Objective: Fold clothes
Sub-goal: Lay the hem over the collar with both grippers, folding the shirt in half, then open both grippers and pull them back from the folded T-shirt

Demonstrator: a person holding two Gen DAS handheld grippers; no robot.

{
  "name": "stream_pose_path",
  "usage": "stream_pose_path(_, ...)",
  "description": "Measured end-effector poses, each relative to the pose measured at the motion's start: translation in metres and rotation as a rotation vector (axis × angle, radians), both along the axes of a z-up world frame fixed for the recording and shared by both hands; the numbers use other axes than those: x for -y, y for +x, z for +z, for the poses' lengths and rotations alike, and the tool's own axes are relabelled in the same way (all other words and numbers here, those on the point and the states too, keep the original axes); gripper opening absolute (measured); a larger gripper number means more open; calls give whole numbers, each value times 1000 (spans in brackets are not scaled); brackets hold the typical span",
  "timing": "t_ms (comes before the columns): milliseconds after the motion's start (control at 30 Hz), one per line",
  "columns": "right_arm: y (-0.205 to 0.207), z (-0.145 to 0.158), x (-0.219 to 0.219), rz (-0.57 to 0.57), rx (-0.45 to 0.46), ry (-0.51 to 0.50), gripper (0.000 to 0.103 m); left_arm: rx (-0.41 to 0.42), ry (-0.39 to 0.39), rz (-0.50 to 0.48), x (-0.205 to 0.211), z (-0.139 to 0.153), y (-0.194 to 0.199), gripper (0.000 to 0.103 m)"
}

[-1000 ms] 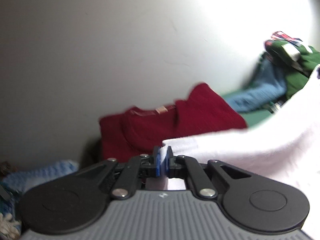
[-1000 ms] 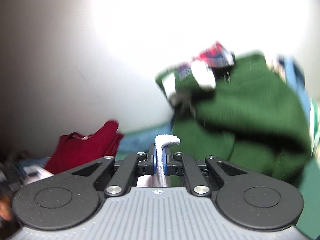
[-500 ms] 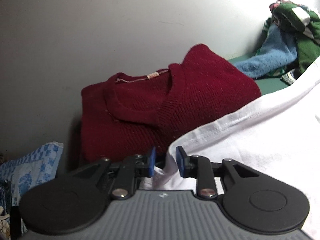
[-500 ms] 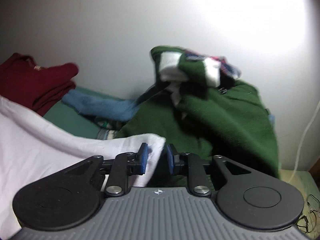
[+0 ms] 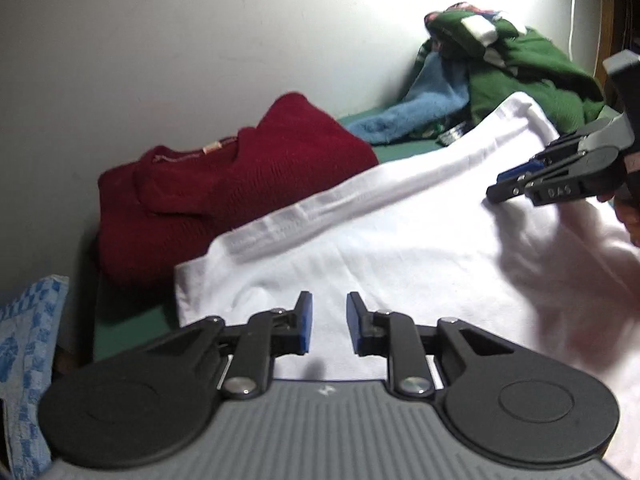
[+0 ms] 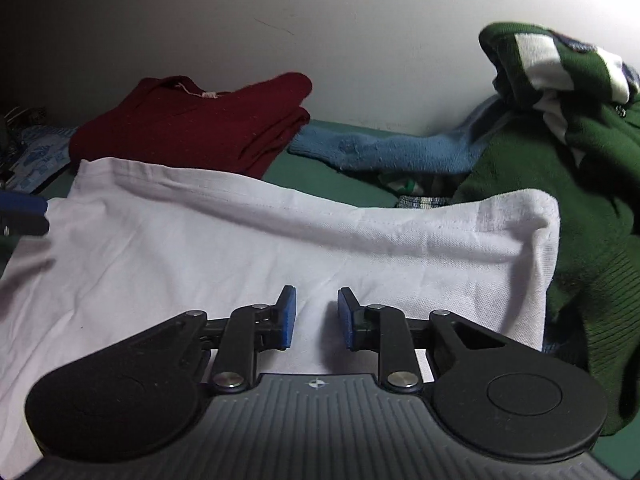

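A: What are the left tongs point(image 5: 327, 322) doing at this moment?

B: They are hanging over the white garment point(image 5: 400, 248) in the lower centre of the left view, and the jaws are closing a little. Nothing is between the blue pads point(image 5: 306, 322); a second ago they were pinching the white hem, so the cloth is now released.

A: And the right tongs point(image 6: 314, 316)?

B: The same. The gap is narrow and it is closing, with only air between the pads, while the white cloth is lying underneath. Before, they were clamping a corner of it. In the left view they are showing at the right edge, just above the garment.

A: So where is the garment lying now?

B: It is spreading across the middle of both views on the green surface point(image 6: 332, 176), with its far hem doubled over. Its upper left edge is lying just beside the folded red sweater point(image 5: 224, 184), maybe touching it. The right end is resting against the green pile point(image 6: 560, 184), with the blue knit point(image 6: 384, 152) behind it.

A: What is this meaning for the folding?

B: I am judging that one fold is laid down. The next step is probably needing a new grip, and the loose doubled hem is risking to slip open.
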State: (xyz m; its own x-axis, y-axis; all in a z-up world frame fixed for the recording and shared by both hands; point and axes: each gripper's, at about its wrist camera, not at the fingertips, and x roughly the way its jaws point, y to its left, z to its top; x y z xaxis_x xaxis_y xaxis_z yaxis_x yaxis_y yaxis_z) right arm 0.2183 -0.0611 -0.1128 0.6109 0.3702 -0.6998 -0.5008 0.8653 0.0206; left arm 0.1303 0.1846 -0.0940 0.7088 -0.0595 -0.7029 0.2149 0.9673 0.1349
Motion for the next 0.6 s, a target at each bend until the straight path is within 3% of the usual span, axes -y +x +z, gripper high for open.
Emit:
stream_pose_path(100,21,-4,12,-47,5,-10,14,-29,14,87,-10,-21,24,19)
stream_pose_path(167,32,-3,20,-79,34,-28,13,-23,24,161,-24,-27,40,20)
stream_pose_path(233,46,-2,28,-107,28,-10,0,-21,40,218,-35,-29,55,22)
stream_pose_path(300,55,-2,32,-141,11,26,0,-25,58,252,-37,-27,65,31)
stream_pose_path(467,68,6,28,-269,-71,80,0,-42,57,337,-35,-18,69,31)
stream_pose_path(500,69,9,26,-294,-102,80,2,-35,48,349,-33,-13,63,34)
stream_pose_path(533,68,13,24,-319,-124,75,10,-22,41,359,-30,-8,57,36)
stream_pose_path(600,62,24,20,-359,-130,40,24,0,28,379,-25,4,41,60)
